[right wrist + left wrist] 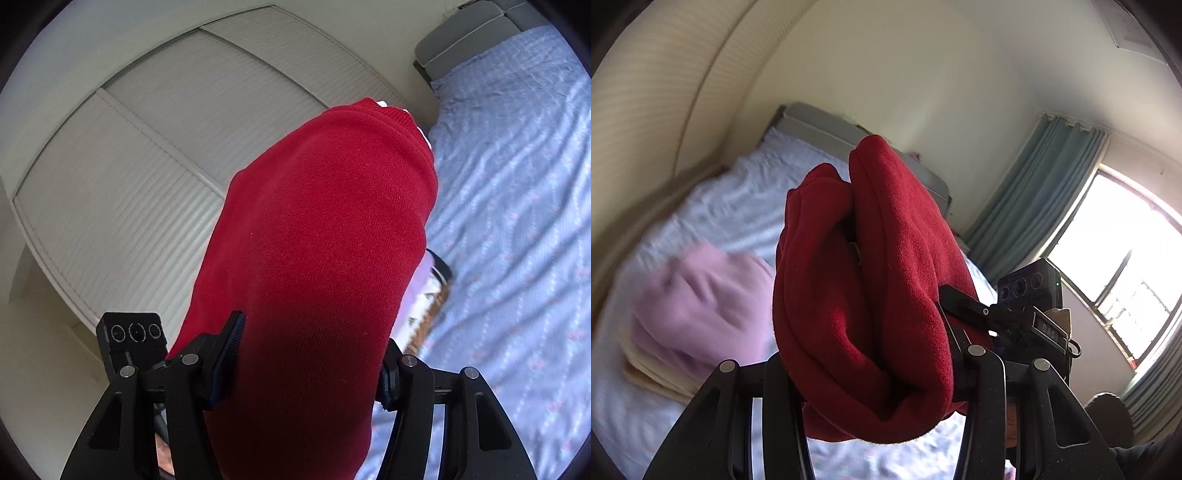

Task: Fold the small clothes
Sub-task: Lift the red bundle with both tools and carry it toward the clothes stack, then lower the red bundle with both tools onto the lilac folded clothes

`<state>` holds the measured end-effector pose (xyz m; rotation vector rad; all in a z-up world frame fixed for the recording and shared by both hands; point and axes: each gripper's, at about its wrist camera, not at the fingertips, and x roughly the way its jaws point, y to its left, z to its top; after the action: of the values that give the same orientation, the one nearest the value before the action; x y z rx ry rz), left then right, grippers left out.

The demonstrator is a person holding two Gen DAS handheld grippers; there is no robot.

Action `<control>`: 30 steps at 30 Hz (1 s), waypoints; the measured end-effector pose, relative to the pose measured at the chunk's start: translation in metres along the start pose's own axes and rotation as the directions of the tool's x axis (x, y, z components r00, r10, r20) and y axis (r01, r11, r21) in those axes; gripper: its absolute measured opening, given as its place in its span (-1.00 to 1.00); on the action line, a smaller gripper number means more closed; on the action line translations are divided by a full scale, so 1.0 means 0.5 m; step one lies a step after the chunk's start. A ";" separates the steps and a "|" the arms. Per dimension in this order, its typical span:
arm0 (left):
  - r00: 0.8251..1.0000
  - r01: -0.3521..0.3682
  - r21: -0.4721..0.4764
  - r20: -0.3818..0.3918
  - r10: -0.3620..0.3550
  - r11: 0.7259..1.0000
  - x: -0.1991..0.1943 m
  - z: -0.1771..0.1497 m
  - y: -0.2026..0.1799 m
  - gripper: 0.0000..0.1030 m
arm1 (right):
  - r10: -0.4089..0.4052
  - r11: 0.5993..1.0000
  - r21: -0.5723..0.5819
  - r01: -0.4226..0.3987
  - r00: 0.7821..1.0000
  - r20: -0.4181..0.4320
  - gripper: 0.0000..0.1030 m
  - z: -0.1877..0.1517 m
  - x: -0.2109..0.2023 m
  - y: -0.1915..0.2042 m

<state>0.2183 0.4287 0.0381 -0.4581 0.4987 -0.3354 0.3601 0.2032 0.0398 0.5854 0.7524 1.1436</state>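
Note:
A dark red knit garment (864, 288) is bunched into a thick folded bundle and held up in the air over the bed. My left gripper (871, 373) is shut on its lower part, with cloth filling the gap between both fingers. In the right wrist view the same red garment (317, 240) rises in front of the camera. My right gripper (310, 369) is shut on it, its ribbed pads (231, 350) pressing into the cloth from both sides. The two grippers hold it close together, and the right one's camera block (1030, 288) shows just beyond the bundle.
A bed with a pale blue sheet (517, 221) lies below, its grey headboard (827, 129) against the wall. A pink garment (701, 302) rests on a cream folded piece (653, 376). Ribbed wardrobe doors (129, 177) stand on one side, a window (1115, 251) with green curtains on the other.

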 end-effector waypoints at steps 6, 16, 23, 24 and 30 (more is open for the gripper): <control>0.996 -0.088 0.027 0.027 0.087 0.996 -0.048 0.125 0.113 -0.12 | 0.067 0.998 0.016 -0.067 0.998 0.010 0.18 0.062 0.203 0.048; 0.983 -0.130 -0.080 -0.143 0.117 0.988 0.090 0.066 0.364 -0.10 | -0.082 0.980 0.175 0.098 0.992 -0.098 0.19 0.032 0.388 -0.094; 0.989 -0.127 -0.158 -0.097 0.112 0.979 0.126 -0.008 0.425 0.43 | -0.126 0.969 0.196 0.147 0.985 -0.116 0.54 0.009 0.415 -0.154; 0.988 -0.134 -0.166 -0.093 0.120 0.977 0.126 -0.007 0.422 0.56 | -0.133 0.970 0.189 0.154 0.984 -0.120 0.57 0.013 0.415 -0.150; 0.982 -0.184 -0.113 -0.070 0.177 0.976 0.105 0.006 0.385 0.63 | -0.252 0.961 0.082 0.263 0.960 -0.118 0.78 0.024 0.389 -0.129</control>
<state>0.3009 0.5711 -0.0746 -0.5150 0.6162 -0.1445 0.4508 0.3668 -0.0449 0.4930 0.9516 0.9054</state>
